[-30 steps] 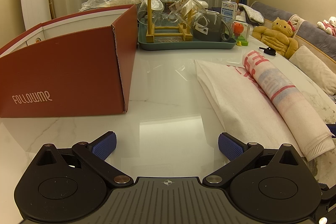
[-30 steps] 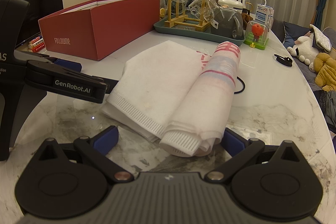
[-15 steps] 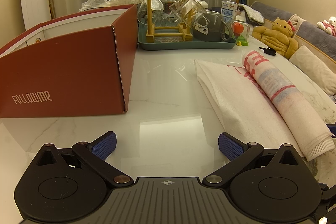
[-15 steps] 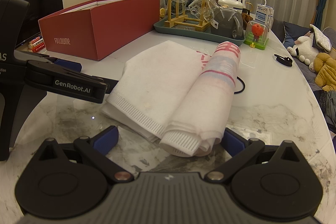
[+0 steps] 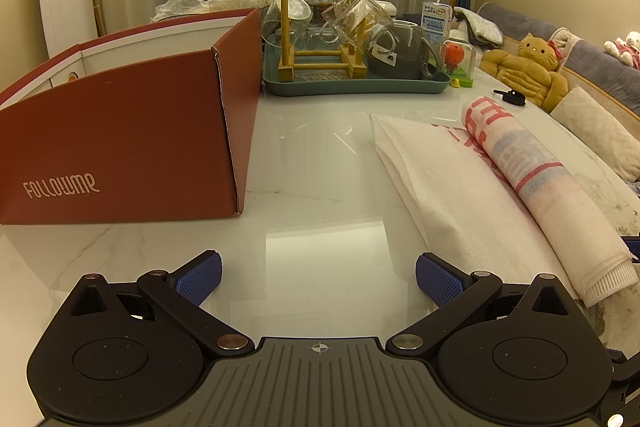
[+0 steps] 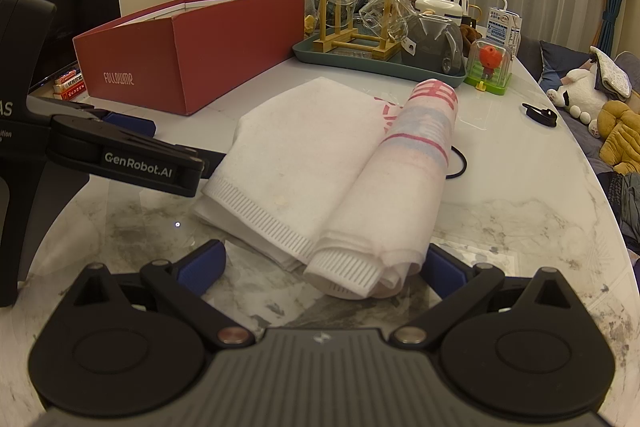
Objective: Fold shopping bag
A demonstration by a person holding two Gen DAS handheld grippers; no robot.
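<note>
Shopping bag (image 6: pixel 340 163) flat on marble table (image 6: pixel 520 227), right half rolled, roll end between wide-open right gripper (image 6: pixel 322 267) fingers. Left gripper (image 5: pixel 318 273) open, empty, just left of bag. Best: pinch roll end low, roll leftward evenly, pin flat layer with left.

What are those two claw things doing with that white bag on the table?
A person holds a claw in each hand and is folding the white shopping bag on the marble table. One side of the bag is already rolled up; the rest lies flat. The right claw is open with the near end of the roll between its fingers, not squeezing it. The left claw is open too, beside the bag, holding nothing. A red box stands to the left.
</note>
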